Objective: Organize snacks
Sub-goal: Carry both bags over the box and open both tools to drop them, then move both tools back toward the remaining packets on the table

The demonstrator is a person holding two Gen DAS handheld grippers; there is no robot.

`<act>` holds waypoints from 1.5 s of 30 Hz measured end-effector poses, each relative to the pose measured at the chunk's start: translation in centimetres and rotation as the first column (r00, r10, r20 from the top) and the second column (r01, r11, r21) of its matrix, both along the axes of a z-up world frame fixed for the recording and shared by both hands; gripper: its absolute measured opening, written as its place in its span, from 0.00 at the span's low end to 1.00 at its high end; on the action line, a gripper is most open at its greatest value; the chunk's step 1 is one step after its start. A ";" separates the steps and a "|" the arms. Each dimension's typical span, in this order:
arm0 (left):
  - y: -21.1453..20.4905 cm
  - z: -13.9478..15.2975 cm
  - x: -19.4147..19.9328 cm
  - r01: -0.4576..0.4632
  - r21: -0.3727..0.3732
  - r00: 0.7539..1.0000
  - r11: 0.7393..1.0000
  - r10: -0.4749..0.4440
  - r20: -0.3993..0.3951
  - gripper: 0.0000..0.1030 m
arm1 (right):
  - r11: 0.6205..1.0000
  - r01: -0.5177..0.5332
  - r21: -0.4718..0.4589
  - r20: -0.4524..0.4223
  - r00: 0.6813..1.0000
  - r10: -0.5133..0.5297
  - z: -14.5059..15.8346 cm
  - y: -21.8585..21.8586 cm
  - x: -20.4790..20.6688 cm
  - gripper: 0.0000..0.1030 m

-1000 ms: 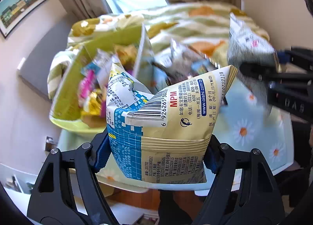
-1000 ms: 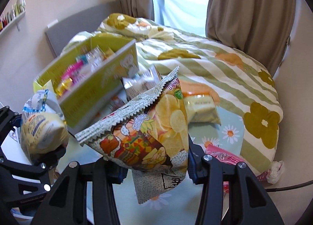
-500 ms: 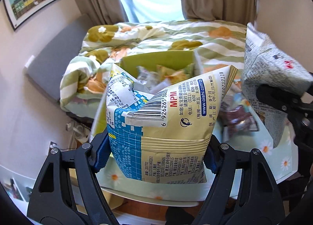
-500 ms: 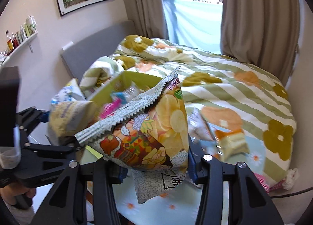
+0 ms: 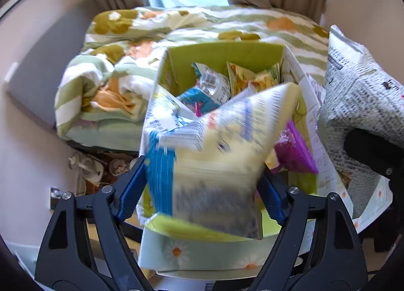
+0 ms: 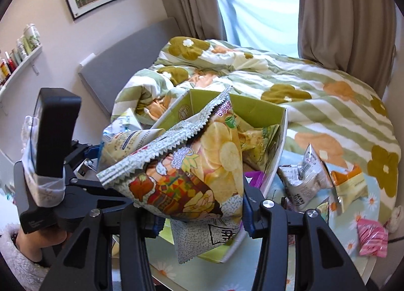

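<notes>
Above the green box (image 5: 227, 51), the left gripper (image 5: 202, 190), jaws just widening, frees a blurred crinkly bag (image 5: 209, 164); the right gripper (image 6: 199, 217) pinches a glossy chip bag (image 6: 192, 172).

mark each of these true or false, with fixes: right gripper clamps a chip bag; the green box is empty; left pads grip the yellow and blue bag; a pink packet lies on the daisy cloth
1. The right gripper clamps a chip bag. True.
2. The green box is empty. False: packets lie inside it.
3. The left gripper pads grip the yellow and blue bag. False: its jaws have just been opening, and the blurred bag sits loose between them over the box.
4. A pink packet lies on the daisy cloth. True.
</notes>
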State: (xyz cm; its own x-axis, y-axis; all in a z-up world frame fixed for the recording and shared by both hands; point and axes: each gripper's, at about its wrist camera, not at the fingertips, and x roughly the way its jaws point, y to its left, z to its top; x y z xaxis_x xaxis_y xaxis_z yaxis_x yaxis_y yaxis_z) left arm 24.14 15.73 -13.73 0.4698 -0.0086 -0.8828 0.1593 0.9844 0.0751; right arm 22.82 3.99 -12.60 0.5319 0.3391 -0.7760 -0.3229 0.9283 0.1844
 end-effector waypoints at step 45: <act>3.5 0.5 -1.6 0.000 -0.033 1.000 0.999 0.000 -0.006 1.00 | 0.990 0.131 0.055 -0.037 0.991 -0.129 -1.9 0.0 0.7 1.00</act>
State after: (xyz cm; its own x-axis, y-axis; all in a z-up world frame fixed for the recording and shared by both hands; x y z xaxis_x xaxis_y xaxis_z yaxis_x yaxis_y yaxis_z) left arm 22.57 19.20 -13.21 0.4643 -0.0376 -0.8849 0.1596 0.9863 0.0419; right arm 23.57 4.00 -14.48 0.5485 0.3128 -0.7754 -0.1930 0.9497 0.2466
